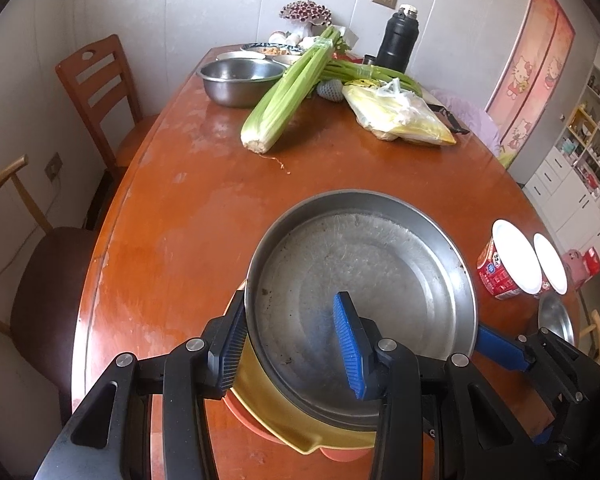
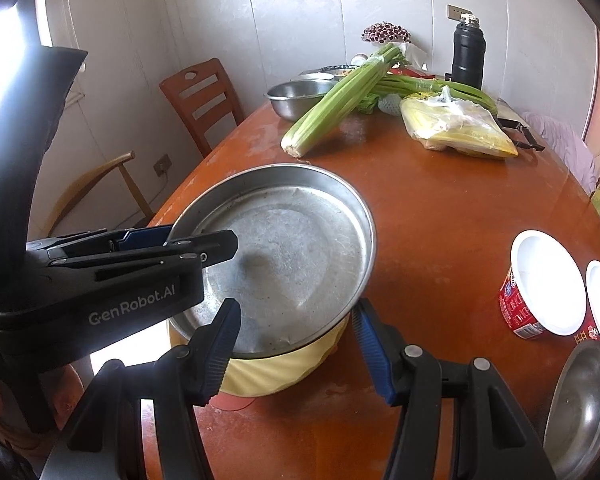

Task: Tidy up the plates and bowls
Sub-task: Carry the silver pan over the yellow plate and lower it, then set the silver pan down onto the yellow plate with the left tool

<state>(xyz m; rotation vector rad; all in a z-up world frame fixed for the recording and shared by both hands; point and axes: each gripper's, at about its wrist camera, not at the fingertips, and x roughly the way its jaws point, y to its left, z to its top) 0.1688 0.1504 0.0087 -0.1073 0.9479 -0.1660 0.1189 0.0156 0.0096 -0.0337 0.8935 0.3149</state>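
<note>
Glossy orange-brown wood makes up the oval surface (image 1: 188, 216), with pale wall panels behind and wooden chairs (image 1: 100, 80) off at nine and ten o'clock in the left wrist view. Near the lower centre sits the steel pan (image 1: 360, 276), a shallow round dish stacked on a yellow bowl (image 1: 300, 420), which rests in turn on an orange plate (image 1: 340, 455) peeking out beneath. The left gripper (image 1: 292, 340) has its jaws straddling the pan's rim at about eight o'clock, one finger outside the wall and the blue-padded one inside; whether the pads actually press on the metal I cannot tell. The right gripper (image 2: 296, 352) spans the stack's near edge at five o'clock, one finger over the pan's floor, the other just outside the rim with a gap visible, so the jaws stand apart without clamping. At twelve o'clock lie celery (image 1: 288, 88), a steel mixing bowl (image 1: 240, 80), a plastic bag (image 1: 400, 116) of yellow food and a black flask (image 1: 398, 40). At three o'clock stand two red cups (image 1: 508, 260) with white lids, and beside them another steel bowl (image 2: 580, 412).
</note>
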